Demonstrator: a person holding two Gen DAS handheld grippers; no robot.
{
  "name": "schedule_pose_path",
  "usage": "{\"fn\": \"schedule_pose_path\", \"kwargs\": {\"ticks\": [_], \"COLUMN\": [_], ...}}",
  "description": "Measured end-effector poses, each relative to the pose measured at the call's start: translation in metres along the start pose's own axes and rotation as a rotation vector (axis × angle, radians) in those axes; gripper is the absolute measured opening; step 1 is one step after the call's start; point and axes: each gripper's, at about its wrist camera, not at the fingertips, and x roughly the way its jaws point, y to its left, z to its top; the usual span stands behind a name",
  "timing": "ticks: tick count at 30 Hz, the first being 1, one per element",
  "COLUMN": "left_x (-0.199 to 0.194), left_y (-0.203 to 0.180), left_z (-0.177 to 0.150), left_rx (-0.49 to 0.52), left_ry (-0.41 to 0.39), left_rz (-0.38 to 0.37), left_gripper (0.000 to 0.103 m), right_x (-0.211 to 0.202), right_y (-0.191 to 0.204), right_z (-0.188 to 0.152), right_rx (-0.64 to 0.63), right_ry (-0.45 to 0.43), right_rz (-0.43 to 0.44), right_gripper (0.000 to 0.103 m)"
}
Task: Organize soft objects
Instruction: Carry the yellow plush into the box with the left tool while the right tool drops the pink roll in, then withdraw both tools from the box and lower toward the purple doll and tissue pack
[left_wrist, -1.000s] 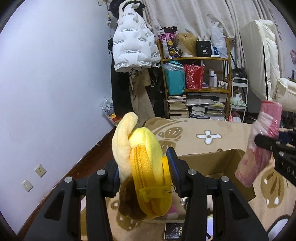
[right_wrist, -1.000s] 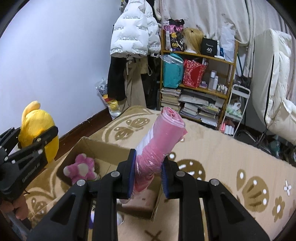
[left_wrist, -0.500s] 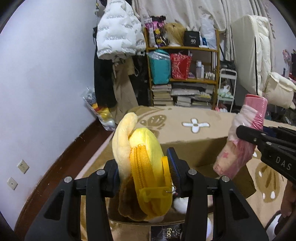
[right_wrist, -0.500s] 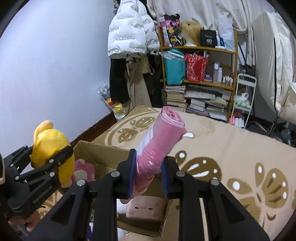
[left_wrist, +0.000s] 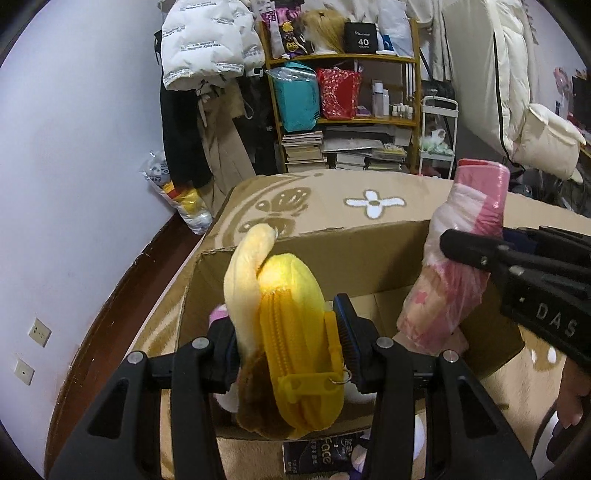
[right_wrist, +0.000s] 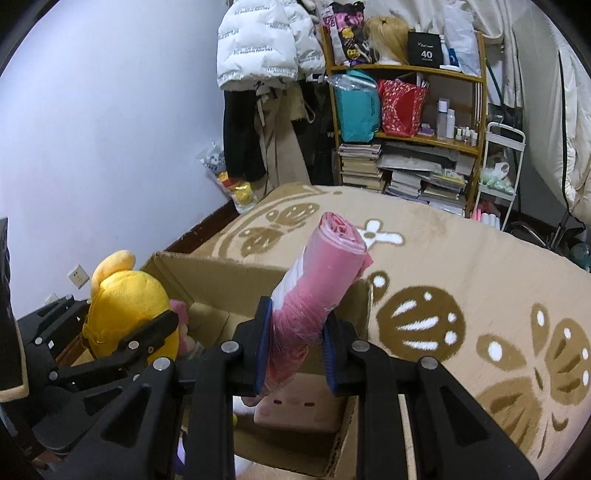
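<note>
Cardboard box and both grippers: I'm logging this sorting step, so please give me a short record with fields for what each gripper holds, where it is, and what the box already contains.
left gripper: shut on yellow zip plush, held over the box's near-left part
right gripper: shut on pink plastic-wrapped roll, held over the box
cardboard box: open-topped, on the beige patterned rug
already in box: pink flower plush; pale pink face cushion
released yet: neither item

Lived-in bedroom or spare room of a home — white puffer jacket hanging by a wooden shelf crammed with bags, bottles and stacked books; tan patterned blanket; wall sockets above dark skirting — clutter throughout.
</note>
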Motion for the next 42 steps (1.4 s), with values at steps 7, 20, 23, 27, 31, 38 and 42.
{"fn": "schedule_pose_path", "kwargs": {"ticks": [7,20,23,27,31,38,42], "left_x": [0.001,-0.002,-0.003,-0.007,-0.012,-0.028,-0.039], "left_y": [0.001,-0.002,-0.002,-0.001,0.0,0.003,0.011], "left_z": [-0.002,-0.002,-0.002,-0.001,-0.001,-0.004,-0.004], "left_rx": [0.005,0.002,0.001,-0.009,-0.005,-0.011,-0.035], "left_ry": [0.007,0.02,0.019,0.017,0.018,0.014,0.008], "left_rz": [0.003,-0.003,-0.001,-0.002,0.009,0.042,0.063], "left_gripper": [0.049,0.058,0.064,0.068,0.073,0.086,0.088], "right_x": [0.006,0.004,0.0,-0.004,-0.011,-0.028,-0.038], "right_y": [0.0,0.002,0.0,-0.002,-0.004,-0.01,-0.006], "right_z": [-0.008,-0.013,-0.011,-0.009,-0.003,0.005,0.005], "right_rx": [-0.001,0.016,0.022,0.033,0.043,0.059,0.037], "right_ry": [0.037,0.041,0.03,0.022,0.005,-0.017,-0.02], "right_rz": [0.009,0.032,0.036,0.038,0.036,0.038,0.023], "right_gripper": [0.026,0.026,0.026,0.027,0.038,0.062,0.075]}}
